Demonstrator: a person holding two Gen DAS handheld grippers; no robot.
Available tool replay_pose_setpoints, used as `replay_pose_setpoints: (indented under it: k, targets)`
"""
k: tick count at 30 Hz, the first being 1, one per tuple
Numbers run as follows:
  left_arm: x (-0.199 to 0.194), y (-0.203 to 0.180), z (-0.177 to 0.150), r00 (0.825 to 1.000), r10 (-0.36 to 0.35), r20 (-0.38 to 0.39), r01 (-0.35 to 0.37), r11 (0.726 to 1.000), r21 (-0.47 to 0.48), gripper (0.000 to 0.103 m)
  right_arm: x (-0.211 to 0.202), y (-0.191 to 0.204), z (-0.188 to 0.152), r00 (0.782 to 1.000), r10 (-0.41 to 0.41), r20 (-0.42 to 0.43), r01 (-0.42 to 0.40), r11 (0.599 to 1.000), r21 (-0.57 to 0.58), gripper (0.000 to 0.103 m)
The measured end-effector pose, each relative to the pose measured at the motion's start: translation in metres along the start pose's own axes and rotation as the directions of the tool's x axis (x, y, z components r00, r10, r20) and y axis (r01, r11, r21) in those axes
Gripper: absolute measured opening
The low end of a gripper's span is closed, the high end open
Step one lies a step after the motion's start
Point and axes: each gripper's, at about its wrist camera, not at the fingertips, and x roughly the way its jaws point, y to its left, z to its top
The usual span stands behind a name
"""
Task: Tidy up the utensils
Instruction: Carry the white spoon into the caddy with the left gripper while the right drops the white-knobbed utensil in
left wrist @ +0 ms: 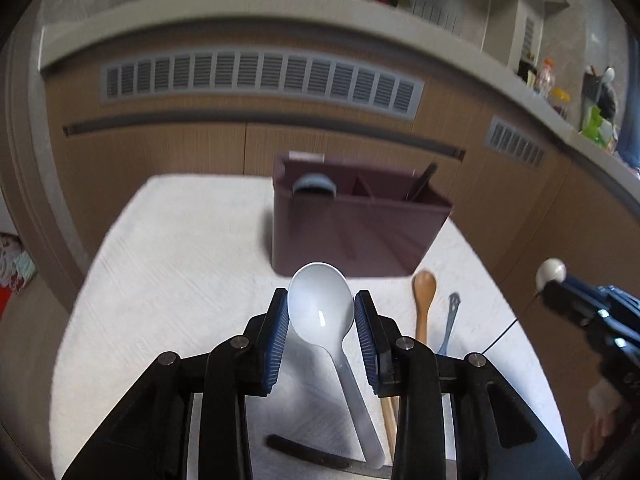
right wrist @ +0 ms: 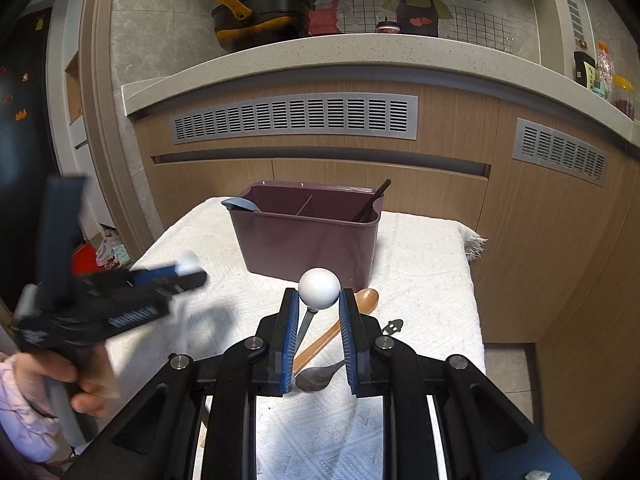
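On the left, the left tool (left wrist: 321, 311) is gripping a white spoon (left wrist: 320, 300) by the sides of its bowl, the handle trailing back toward six o'clock between the two arms; in the right wrist view this tool (right wrist: 132, 280) is showing blurred at nine o'clock, with a hand (right wrist: 80, 384) and a pink sleeve (right wrist: 20, 408) below it. At twelve o'clock from the spoon, a maroon bin (left wrist: 356, 232) is standing on the white cloth (left wrist: 168, 272) covering the table, with a blue-grey utensil (left wrist: 314, 184) resting in its left compartment and a dark stick (left wrist: 422, 182) leaning in its right corner. Toward three o'clock of the white spoon, a wooden spoon (left wrist: 424, 300) and a small blue utensil (left wrist: 450, 320) are lying on the cloth near the bin's front. Further right, the right tool (right wrist: 319, 314) is gripping a metal spoon (right wrist: 316, 376), its jaws narrowly apart, with the spoon's white ball end (right wrist: 319, 289) sitting at their tips.
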Motion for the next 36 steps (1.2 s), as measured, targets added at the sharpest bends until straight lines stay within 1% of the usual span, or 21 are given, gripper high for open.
replay_pose_setpoints:
  k: [3, 5, 7, 8, 10, 11, 12, 13, 15, 17, 18, 21, 23, 26, 30, 33, 34, 35, 36]
  targets:
    - [-0.014, -0.003, 0.012, 0.998, 0.008, 0.061, -0.008, 1.0, 0.008, 0.034, -0.001, 0.001, 0.002, 1.0, 0.0, 0.005, 0.0, 1.0, -0.001, 0.018]
    - [-0.023, -0.006, 0.023, 0.993, -0.007, 0.114, 0.005, 1.0, 0.013, 0.034, -0.003, 0.002, 0.008, 1.0, 0.0, 0.023, 0.001, 1.0, -0.006, 0.018]
    - [-0.032, -0.012, 0.048, 0.984, -0.032, 0.176, 0.026, 0.999, 0.035, 0.034, -0.008, 0.0, 0.022, 0.999, 0.002, 0.055, -0.002, 1.0, -0.013, 0.018]
    - [-0.039, -0.015, 0.065, 0.975, -0.044, 0.217, 0.034, 0.998, 0.051, 0.034, -0.012, 0.0, 0.032, 0.997, 0.0, 0.077, 0.002, 1.0, -0.027, 0.018]
    - [-0.053, -0.02, 0.098, 0.953, -0.072, 0.293, 0.051, 0.996, 0.079, 0.034, -0.024, 0.002, 0.06, 0.987, -0.031, 0.155, 0.042, 0.997, -0.07, 0.018]
    - [-0.058, -0.022, 0.114, 0.942, -0.086, 0.326, 0.059, 0.994, 0.091, 0.035, -0.03, 0.003, 0.077, 0.978, -0.043, 0.202, 0.063, 0.994, -0.095, 0.018]
    - [-0.061, -0.025, 0.13, 0.928, -0.093, 0.36, 0.06, 0.993, 0.101, 0.035, -0.034, 0.003, 0.09, 0.972, -0.045, 0.231, 0.071, 0.992, -0.104, 0.018]
    - [-0.062, -0.026, 0.144, 0.914, -0.09, 0.396, 0.052, 0.993, 0.107, 0.035, -0.037, 0.002, 0.107, 0.963, -0.05, 0.265, 0.081, 0.991, -0.107, 0.018]
    - [-0.057, -0.027, 0.166, 0.89, -0.089, 0.448, 0.046, 0.993, 0.107, 0.035, -0.036, 0.0, 0.13, 0.95, -0.062, 0.306, 0.1, 0.989, -0.11, 0.018]
    - [-0.047, -0.027, 0.179, 0.881, -0.085, 0.466, 0.042, 0.994, 0.101, 0.035, -0.025, -0.002, 0.148, 0.941, -0.086, 0.327, 0.13, 0.985, -0.114, 0.018]
    - [-0.04, -0.026, 0.184, 0.878, -0.08, 0.473, 0.037, 0.994, 0.1, 0.035, -0.018, -0.004, 0.154, 0.941, -0.09, 0.325, 0.133, 0.985, -0.111, 0.018]
    - [-0.014, -0.024, 0.187, 0.877, -0.048, 0.478, -0.004, 0.994, 0.108, 0.035, 0.01, -0.01, 0.162, 0.951, -0.095, 0.295, 0.129, 0.987, -0.098, 0.018]
    - [0.005, -0.024, 0.186, 0.886, -0.038, 0.461, -0.018, 0.993, 0.117, 0.035, 0.029, -0.014, 0.162, 0.96, -0.096, 0.264, 0.123, 0.989, -0.086, 0.018]
    - [0.032, -0.022, 0.174, 0.898, -0.025, 0.439, -0.032, 0.992, 0.122, 0.035, 0.051, -0.022, 0.157, 0.971, -0.091, 0.219, 0.109, 0.991, -0.072, 0.018]
    - [0.066, -0.021, 0.159, 0.911, -0.006, 0.413, -0.053, 0.99, 0.133, 0.035, 0.081, -0.025, 0.143, 0.98, -0.112, 0.167, 0.126, 0.989, -0.079, 0.018]
    - [0.088, -0.023, 0.141, 0.922, 0.008, 0.387, -0.074, 0.985, 0.157, 0.037, 0.102, -0.026, 0.131, 0.989, -0.089, 0.116, 0.099, 0.991, -0.088, 0.018]
    - [0.094, -0.022, 0.135, 0.93, 0.009, 0.368, -0.073, 0.984, 0.162, 0.04, 0.106, -0.026, 0.129, 0.992, -0.075, 0.102, 0.084, 0.992, -0.091, 0.019]
    - [0.1, -0.022, 0.13, 0.939, 0.007, 0.344, -0.067, 0.984, 0.163, 0.05, 0.112, -0.027, 0.124, 0.995, -0.047, 0.084, 0.055, 0.995, -0.089, 0.023]
    - [0.107, -0.019, 0.125, 0.949, 0.009, 0.315, -0.062, 0.985, 0.159, 0.058, 0.115, -0.027, 0.121, 0.997, -0.033, 0.073, 0.039, 0.996, -0.084, 0.027]
